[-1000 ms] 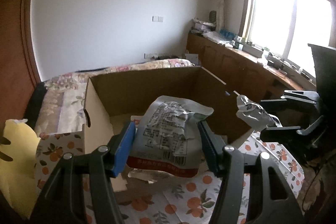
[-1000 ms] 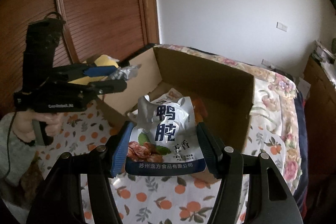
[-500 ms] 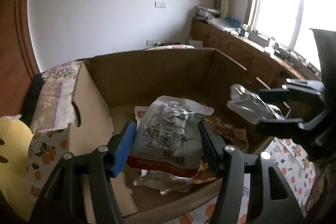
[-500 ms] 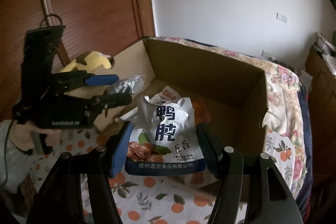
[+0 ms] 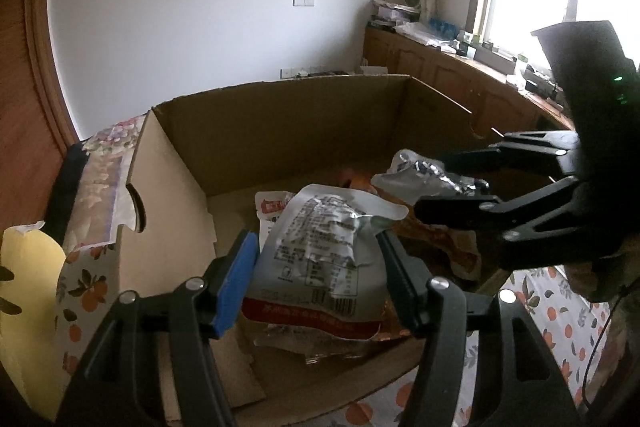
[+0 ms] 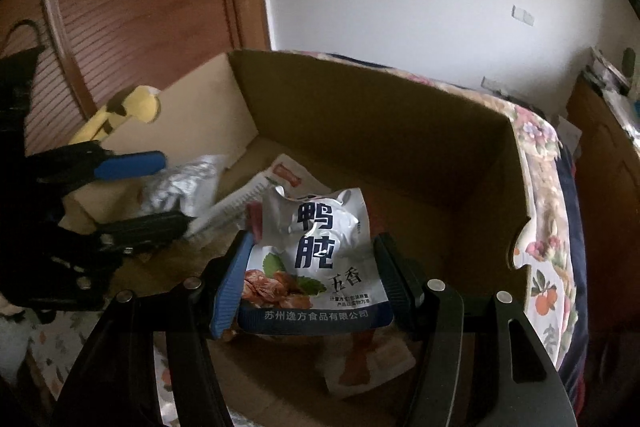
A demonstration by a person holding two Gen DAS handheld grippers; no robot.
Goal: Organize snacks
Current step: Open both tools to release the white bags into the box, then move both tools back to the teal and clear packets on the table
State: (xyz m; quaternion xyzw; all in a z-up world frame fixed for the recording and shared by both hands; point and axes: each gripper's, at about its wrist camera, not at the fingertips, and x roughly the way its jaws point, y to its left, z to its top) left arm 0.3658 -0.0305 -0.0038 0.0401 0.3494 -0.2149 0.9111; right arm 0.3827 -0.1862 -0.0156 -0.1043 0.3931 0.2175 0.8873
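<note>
An open cardboard box (image 5: pixel 300 127) (image 6: pixel 380 131) stands on a cloth with orange prints. My left gripper (image 5: pixel 318 243) (image 6: pixel 174 191) is low inside it near the left wall. A silver snack pouch (image 5: pixel 316 267) (image 6: pixel 192 179) with small print and a red bottom band sits between its pads, which still touch it while the jaws are opening. My right gripper (image 6: pixel 314 243) (image 5: pixel 432 183) is shut on a silver and blue pouch (image 6: pixel 316 259) (image 5: pixel 416 171) with large characters, held over the box's middle. Loose packets lie on the box floor beneath, one white with a red label (image 6: pixel 284 175), one orange (image 6: pixel 360 351).
A yellow soft toy (image 5: pixel 24 287) (image 6: pixel 136 103) sits outside the box's left wall. The orange-print cloth (image 5: pixel 560 327) covers the surface around the box. A flowered bedspread (image 6: pixel 548 187) lies behind the box. Wooden cabinets (image 5: pixel 460 83) run under the window, and a wooden door (image 6: pixel 120 7) stands at the left.
Both grippers have come forward and down with their pouches, from in front of the box to inside it. The pouches now hang just above the packets on the box floor.
</note>
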